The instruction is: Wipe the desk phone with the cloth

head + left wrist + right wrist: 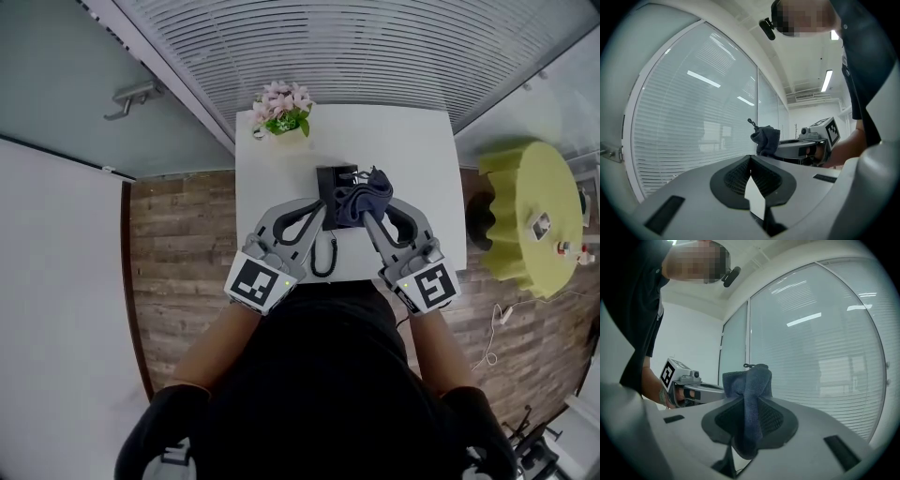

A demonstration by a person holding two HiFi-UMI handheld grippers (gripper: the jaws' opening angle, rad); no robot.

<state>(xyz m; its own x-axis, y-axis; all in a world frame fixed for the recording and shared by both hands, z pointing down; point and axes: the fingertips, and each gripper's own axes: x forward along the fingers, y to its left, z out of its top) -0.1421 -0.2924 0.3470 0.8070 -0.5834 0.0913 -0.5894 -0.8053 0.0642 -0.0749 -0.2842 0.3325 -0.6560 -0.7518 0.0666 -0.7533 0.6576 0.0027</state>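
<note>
The black desk phone (334,178) sits on the white table (422,169), partly hidden by the cloth and both grippers. A dark blue cloth (364,201) is bunched over the phone's right side, and my right gripper (368,218) is shut on it. In the right gripper view the cloth (753,380) sticks up from between the closed jaws. My left gripper (322,210) points at the phone's near left edge with its jaws shut and nothing in them (750,158). From the left gripper view the cloth (766,138) shows raised on the right gripper.
A pot of pink flowers (281,111) stands at the table's far edge. The phone's black cord (325,255) loops toward the near edge. A yellow-green round stool (530,220) is on the wood floor to the right. Glass walls with blinds close the far side.
</note>
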